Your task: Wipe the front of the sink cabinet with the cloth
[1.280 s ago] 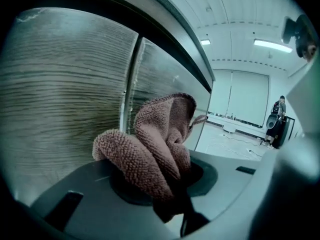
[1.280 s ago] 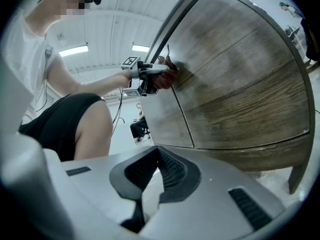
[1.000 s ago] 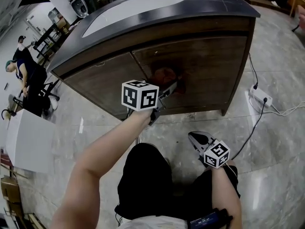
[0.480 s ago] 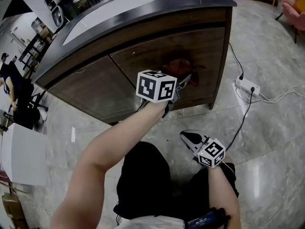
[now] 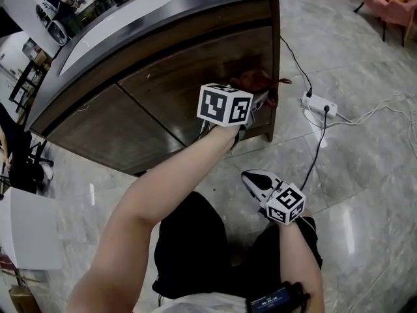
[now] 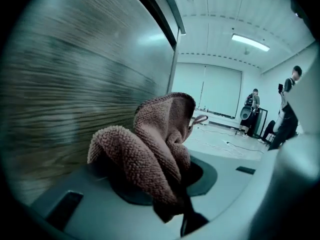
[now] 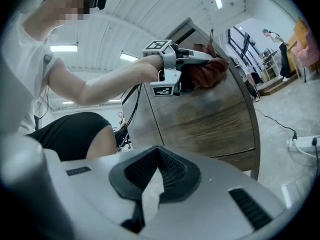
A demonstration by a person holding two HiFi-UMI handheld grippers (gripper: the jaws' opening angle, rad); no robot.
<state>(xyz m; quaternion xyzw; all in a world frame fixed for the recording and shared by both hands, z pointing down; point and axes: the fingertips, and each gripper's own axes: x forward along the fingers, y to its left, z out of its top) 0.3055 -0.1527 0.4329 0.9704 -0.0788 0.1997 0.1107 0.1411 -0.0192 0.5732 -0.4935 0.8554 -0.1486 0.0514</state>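
- The head view alone shows the top of the cabinet (image 5: 163, 90): a dark grey slab with a long, pale oval sink (image 5: 124, 18) set into it.
- The left gripper (image 5: 257, 102) presses the cloth (image 5: 255, 80) against the cabinet front, on the upper part of the right-hand door near the cabinet's outer edge.
- Only the left gripper view shows the grip itself. The jaws are clamped on the cloth, a reddish-brown bunch of looped terry folded into soft humps, right beside the cabinet's streaky wood grain.
- The right gripper view shows that contact from the side, with the cloth flat against a glossy brown door.
- The right gripper (image 5: 251, 178) hangs low in front of the cabinet, well apart from it. Its ribbed black pads (image 7: 172, 171) meet at the tips with nothing between them.
- A white power strip (image 5: 317, 104) lies on the polished, marbled floor (image 5: 365, 162) just off the cabinet's outer corner.
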